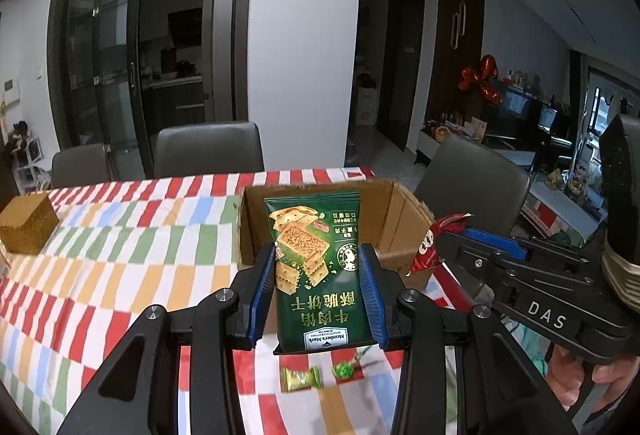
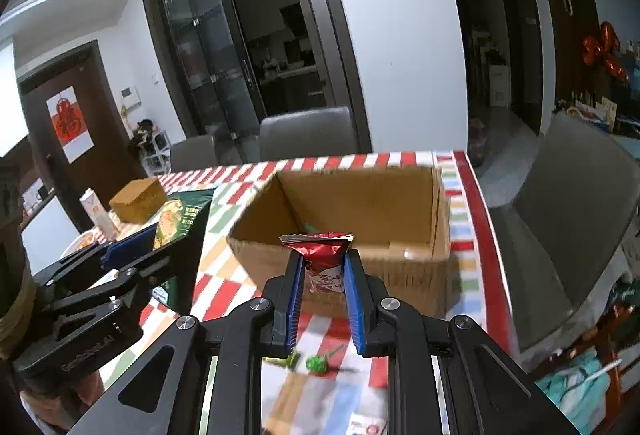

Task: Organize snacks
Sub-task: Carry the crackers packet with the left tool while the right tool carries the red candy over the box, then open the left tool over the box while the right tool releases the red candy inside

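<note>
The left tool (image 1: 318, 277) grasps a green cracker packet (image 1: 316, 267), the right tool (image 2: 322, 275) a red foil snack (image 2: 320, 255); next, carry both over the open cardboard box (image 2: 360, 195) and release.

The green cracker packet (image 1: 318, 271) has big upside-down Chinese words, 牛肉松 酥脆饼干, and a small white "Member's Mark" label. The black gripper (image 1: 440, 235) beside it says "DAS". A red paper sign (image 2: 69, 123) on the brown door (image 2: 86, 139) shows 福.
</note>
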{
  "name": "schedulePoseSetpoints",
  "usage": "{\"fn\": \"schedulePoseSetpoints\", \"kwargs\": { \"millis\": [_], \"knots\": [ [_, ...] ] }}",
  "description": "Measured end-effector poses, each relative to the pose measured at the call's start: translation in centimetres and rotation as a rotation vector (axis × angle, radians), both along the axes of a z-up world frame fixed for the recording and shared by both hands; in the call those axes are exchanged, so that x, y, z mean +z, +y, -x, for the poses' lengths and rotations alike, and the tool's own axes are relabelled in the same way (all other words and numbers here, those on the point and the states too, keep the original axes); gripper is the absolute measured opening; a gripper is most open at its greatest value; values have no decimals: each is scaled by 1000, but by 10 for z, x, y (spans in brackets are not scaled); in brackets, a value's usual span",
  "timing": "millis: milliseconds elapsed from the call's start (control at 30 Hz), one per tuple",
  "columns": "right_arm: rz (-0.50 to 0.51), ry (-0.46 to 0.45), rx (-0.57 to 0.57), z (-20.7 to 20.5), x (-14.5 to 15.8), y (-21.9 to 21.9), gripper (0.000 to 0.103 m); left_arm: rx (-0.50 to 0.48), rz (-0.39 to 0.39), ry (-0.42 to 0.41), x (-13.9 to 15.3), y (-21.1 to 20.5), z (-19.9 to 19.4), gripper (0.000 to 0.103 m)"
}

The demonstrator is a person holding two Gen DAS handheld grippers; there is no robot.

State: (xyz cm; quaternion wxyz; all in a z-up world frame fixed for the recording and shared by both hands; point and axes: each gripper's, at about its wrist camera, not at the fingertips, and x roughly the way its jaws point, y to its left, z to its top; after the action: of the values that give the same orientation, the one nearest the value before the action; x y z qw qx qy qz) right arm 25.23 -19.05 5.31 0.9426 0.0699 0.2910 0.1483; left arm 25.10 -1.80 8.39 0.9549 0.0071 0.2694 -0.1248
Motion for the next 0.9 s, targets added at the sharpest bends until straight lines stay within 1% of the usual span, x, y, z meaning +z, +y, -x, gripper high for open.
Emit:
{"fn": "schedulePoseSetpoints", "kwargs": {
  "millis": [200,333,533,733,800,833,867,900],
  "knots": [
    [17,-42,1,-17,17,-2,21,-8,-8,-11,11,-2,-26,40],
    [32,-49,-1,-29,21,-1,21,-11,-5,-4,14,-4,-45,40],
    [43,-31,-8,-50,17,-4,21,-20,-8,22,8,-8,-71,40],
    [56,3,-19,-71,8,-6,21,-27,-3,70,-3,-15,-101,41],
    [57,12,-25,-77,5,-7,22,-23,-15,74,-3,-16,-109,46],
    [58,18,-38,-80,4,-8,23,-7,-24,74,-3,-15,-112,57],
    [53,22,-52,-82,2,-10,30,14,-32,70,-4,-14,-110,66],
    [45,34,-62,-82,1,-13,36,29,-36,61,-3,-13,-106,66]
  ]
}}
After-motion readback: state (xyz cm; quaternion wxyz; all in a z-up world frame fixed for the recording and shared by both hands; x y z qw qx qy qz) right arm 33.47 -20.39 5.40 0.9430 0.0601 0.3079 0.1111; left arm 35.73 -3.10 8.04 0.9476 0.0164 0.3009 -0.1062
